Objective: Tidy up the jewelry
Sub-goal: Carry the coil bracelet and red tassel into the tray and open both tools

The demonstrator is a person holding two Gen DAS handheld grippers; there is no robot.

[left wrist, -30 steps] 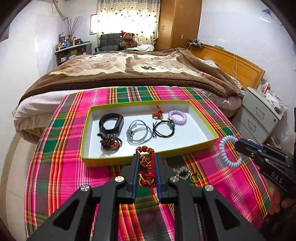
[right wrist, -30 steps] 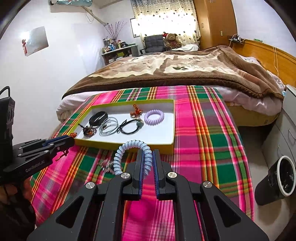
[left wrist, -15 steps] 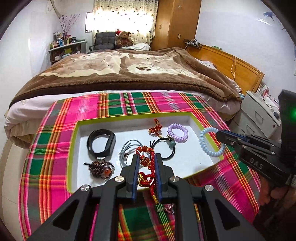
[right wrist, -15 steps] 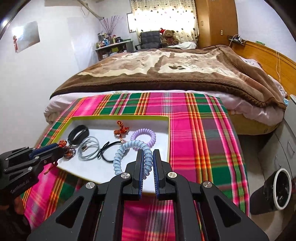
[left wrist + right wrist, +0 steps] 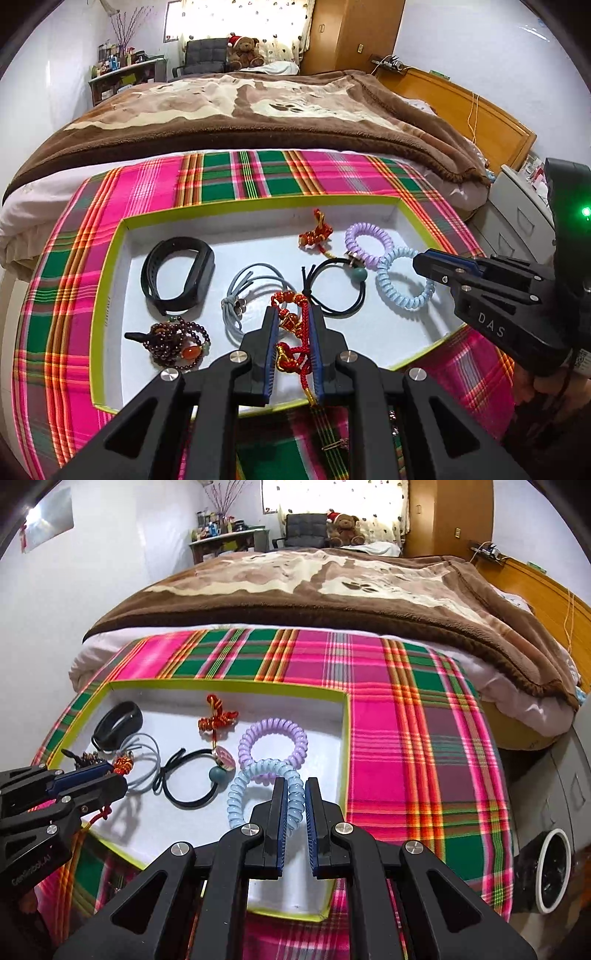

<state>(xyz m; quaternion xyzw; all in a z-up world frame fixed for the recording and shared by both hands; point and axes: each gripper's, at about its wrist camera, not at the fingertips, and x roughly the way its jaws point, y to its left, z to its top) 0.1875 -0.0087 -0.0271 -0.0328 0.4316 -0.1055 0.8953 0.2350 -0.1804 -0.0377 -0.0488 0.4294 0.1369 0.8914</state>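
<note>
Fingers of the left gripper [image 5: 291, 317] are clamped on a red knotted cord charm [image 5: 293, 332], held over the near part of the white tray [image 5: 110, 280]. On the far right side, the right gripper [image 5: 294, 786] pinches a pale blue coil hair tie [image 5: 258, 775] that overlaps the lilac coil tie [image 5: 273, 734]. Inside the tray also lie a black band [image 5: 177, 273], a dark bead bracelet [image 5: 177, 347], a grey cord loop [image 5: 251, 288], a black hair elastic with a teal bead [image 5: 340, 288] and a small red knot ornament [image 5: 316, 236]. Plaid cloth [image 5: 406, 738] lies under the tray.
</note>
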